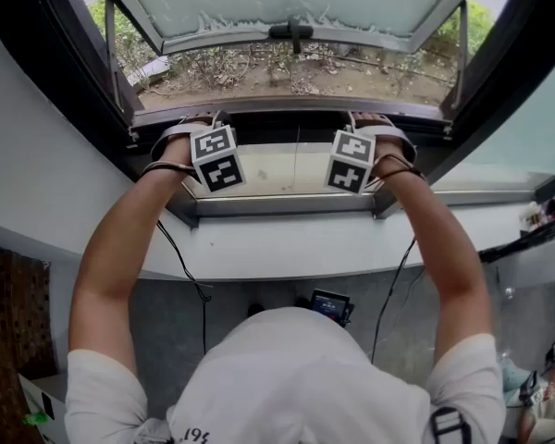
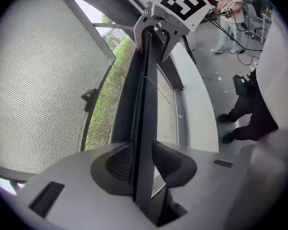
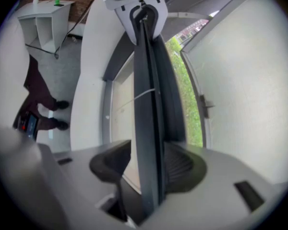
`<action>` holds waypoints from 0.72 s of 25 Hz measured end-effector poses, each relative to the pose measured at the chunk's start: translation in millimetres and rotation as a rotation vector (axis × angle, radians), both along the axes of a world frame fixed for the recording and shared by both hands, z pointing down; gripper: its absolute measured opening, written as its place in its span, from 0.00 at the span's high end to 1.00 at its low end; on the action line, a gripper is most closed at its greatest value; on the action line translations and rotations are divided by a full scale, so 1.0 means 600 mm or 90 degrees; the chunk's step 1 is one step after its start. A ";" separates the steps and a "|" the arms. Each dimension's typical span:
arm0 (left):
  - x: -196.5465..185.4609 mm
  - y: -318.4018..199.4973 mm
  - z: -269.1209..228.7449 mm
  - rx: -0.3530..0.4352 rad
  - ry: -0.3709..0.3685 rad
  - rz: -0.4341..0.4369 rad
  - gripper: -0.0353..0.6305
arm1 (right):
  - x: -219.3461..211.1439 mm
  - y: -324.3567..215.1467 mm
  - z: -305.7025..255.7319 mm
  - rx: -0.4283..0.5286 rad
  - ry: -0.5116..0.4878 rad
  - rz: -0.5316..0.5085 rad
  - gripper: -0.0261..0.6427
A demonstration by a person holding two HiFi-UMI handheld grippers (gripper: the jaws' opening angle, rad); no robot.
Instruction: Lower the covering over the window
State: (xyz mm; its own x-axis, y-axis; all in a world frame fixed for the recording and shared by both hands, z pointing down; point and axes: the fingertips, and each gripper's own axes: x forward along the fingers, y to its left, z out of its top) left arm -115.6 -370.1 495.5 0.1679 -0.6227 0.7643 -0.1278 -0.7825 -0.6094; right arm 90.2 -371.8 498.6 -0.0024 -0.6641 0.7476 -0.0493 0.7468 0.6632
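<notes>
While the blind's bar (image 2: 146,90) lay at twelve o'clock, low by the sill (image 1: 287,248), my left gripper (image 2: 144,161) and right gripper (image 3: 149,164) straddled it with jaws spread and pads slack. The lowering looked done, so next I needed to back both grippers clear.

A dark bar (image 2: 145,128) runs up between the left gripper's (image 2: 144,164) jaws. The left pad (image 2: 117,163) lies against it. A sliver of light shows beside the right pad (image 2: 172,159), so the jaws sit loose about the bar. At the top, the right gripper (image 2: 155,35) straddles the same bar, below its marker cube (image 2: 183,1). Left of the bar are a mesh screen (image 2: 43,80) and greenery (image 2: 105,114). Right of it are a pale sill (image 2: 199,104) and a person's dark legs (image 2: 249,116).
</notes>
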 end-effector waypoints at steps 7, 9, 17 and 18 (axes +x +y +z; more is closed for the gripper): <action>-0.002 -0.001 -0.001 0.031 -0.004 0.003 0.77 | -0.001 0.002 -0.004 0.020 -0.016 0.002 0.65; -0.003 0.000 -0.001 0.038 -0.009 0.007 0.77 | -0.001 0.002 -0.003 0.024 -0.014 0.001 0.65; -0.002 0.002 -0.002 0.013 0.007 0.013 0.77 | 0.002 -0.001 0.001 0.031 0.007 -0.004 0.65; -0.001 0.002 -0.003 0.007 0.016 0.004 0.77 | 0.002 -0.002 0.001 0.032 0.009 -0.005 0.65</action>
State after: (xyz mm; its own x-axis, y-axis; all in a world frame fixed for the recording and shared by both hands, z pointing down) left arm -116.5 -369.1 493.8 0.1909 -0.6294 0.7533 -0.1381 -0.7770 -0.6142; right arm 91.6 -373.1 499.2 0.0029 -0.7007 0.7135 -0.0336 0.7130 0.7003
